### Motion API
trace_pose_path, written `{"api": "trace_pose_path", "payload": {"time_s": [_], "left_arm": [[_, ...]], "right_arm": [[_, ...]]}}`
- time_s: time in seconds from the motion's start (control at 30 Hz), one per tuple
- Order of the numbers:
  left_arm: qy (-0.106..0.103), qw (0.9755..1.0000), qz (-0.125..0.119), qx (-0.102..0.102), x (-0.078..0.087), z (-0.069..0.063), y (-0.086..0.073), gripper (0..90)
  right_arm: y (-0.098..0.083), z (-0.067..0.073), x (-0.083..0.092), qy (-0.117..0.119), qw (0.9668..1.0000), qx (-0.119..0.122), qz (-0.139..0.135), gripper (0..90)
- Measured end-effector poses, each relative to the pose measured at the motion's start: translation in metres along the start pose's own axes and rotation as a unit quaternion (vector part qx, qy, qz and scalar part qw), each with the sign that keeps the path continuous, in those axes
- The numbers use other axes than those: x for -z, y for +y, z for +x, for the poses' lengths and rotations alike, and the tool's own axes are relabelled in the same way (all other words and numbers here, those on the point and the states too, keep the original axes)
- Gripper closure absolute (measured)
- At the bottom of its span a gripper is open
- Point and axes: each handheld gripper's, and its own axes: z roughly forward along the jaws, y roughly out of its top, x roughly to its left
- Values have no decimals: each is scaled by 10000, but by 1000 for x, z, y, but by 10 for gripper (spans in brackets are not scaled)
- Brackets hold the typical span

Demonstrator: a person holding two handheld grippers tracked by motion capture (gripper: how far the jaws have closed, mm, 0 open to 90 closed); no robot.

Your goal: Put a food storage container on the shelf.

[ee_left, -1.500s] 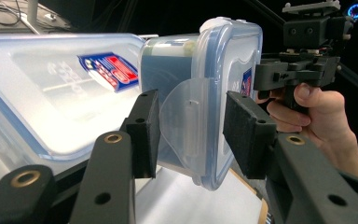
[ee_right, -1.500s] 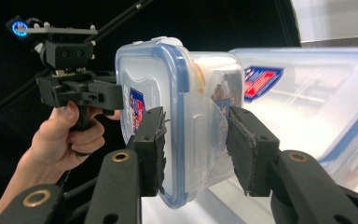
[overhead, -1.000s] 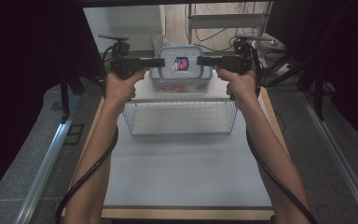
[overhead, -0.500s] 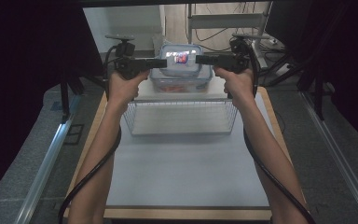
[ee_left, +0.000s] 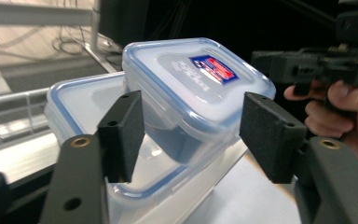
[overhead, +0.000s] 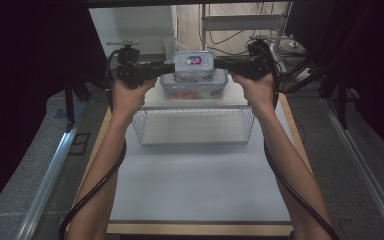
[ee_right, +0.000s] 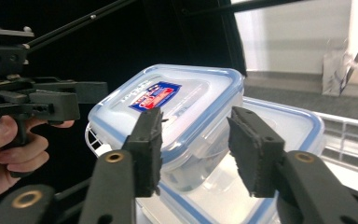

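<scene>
A small clear box point(overhead: 194, 66) with a blue-rimmed lid and a red-and-blue label rests tilted on top of a larger clear box point(overhead: 194, 89) at the table's far end. My left gripper point(overhead: 169, 67) reaches it from the left. Its jaws point(ee_left: 196, 135) have just been opening: the box point(ee_left: 200, 88) lies between them, and the right pad point(ee_left: 270, 135) stands off it. From the right comes my right gripper point(overhead: 220, 63). Its jaws point(ee_right: 196, 149) have just been closing and its pads point(ee_right: 145, 149) press on the small box's point(ee_right: 177, 102) end.
An empty wire basket point(overhead: 195, 125) stands just in front of the two boxes. Nearer the person lies the white table top point(overhead: 195, 185). Dark stands and cables crowd both far corners, and a metal rail point(overhead: 55, 170) runs along the left side.
The small box has shifted slightly toward the far side, onto the larger box. Both hands have stayed almost where they were.
</scene>
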Motion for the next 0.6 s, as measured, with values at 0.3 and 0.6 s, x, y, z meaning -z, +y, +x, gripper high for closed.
{"api": "trace_pose_path", "payload": {"time_s": [0.3, 0.6], "left_arm": [[132, 9966, 214, -789, 4, -22, -20, 782], [290, 9945, 406, -919, -15, -23, -24, 897]], "right_arm": [[-19, 18, 10, -217, 9973, 679, 200, 837], [-32, 24, -6, -78, 9954, 825, 477, 892]]}}
